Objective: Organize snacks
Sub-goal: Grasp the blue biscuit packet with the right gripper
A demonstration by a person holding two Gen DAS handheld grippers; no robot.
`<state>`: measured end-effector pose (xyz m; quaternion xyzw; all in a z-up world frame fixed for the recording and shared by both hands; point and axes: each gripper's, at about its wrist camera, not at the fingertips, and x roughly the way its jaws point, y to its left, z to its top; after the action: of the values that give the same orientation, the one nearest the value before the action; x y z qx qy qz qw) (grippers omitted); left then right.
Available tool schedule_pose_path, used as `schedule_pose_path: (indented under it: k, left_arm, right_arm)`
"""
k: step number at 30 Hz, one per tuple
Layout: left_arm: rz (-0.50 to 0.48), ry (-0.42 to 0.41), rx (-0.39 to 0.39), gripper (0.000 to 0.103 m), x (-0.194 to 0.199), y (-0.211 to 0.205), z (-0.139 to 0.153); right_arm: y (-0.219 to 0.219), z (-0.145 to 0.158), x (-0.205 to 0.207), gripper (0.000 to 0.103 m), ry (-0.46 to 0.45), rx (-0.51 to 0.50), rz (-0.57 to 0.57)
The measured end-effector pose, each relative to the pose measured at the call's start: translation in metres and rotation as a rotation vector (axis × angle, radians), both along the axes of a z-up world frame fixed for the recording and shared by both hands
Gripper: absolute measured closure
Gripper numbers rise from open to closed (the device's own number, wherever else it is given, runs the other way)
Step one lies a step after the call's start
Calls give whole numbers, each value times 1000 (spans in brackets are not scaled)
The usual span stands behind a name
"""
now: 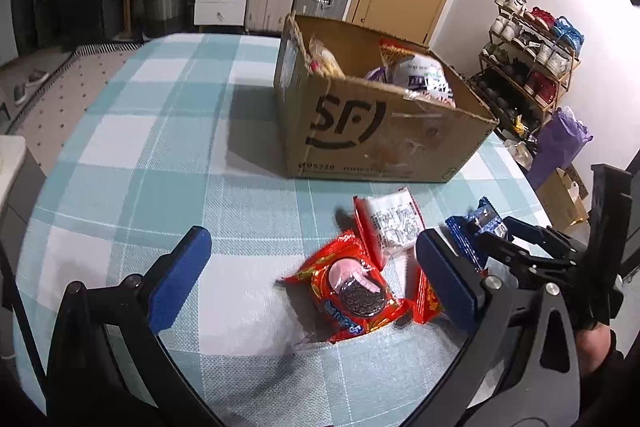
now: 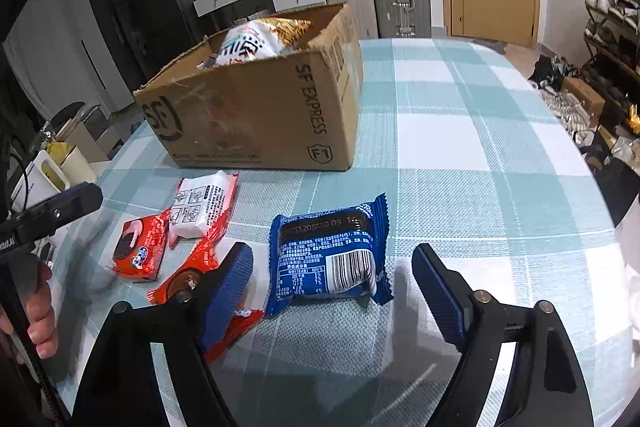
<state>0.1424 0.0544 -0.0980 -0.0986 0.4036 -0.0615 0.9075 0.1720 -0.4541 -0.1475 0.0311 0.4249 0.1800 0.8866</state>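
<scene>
Now both grippers hang low over a table [image 2: 460, 131] covered in a woven teal-and-white checked cloth. In the right wrist view, the right gripper [image 2: 333, 277] has its ribbed blue pads spread wide on either side of a glossy blue snack packet [image 2: 330, 253], a flat square pouch with crimped zigzag ends, lying barcode-up on the cloth, not touched by either pad. Over in the left wrist view, the left gripper [image 1: 310, 277] is spread just as wide, and between its fingers lies a shiny red cookie packet [image 1: 350, 291] printed with a dark round sandwich biscuit. Just beyond that one, a red-and-white packet [image 1: 390, 225] sits tilted, and a further red wrapper [image 2: 192, 285] peeks from under the right gripper's left pad. At the far side of the packets stands an open corrugated cardboard box [image 1: 380, 131], brown, scuffed, taped, stamped with a bold black logo, with crinkly snack bags [image 2: 256, 41] heaped inside above its rim.
</scene>
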Motion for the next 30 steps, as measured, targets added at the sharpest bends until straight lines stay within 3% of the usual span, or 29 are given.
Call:
schedule_pose_path:
  k: [6, 17, 30]
  left_arm:
    - [13, 33, -6, 1, 5, 4, -14]
    - [34, 50, -15, 1, 7, 15, -24]
    - [39, 61, -21, 1, -4, 16, -23]
  right_arm:
    - [4, -6, 11, 28, 29, 1, 10]
    - [12, -7, 9, 56, 20, -51, 47]
    - [2, 11, -7, 58, -17, 35, 32]
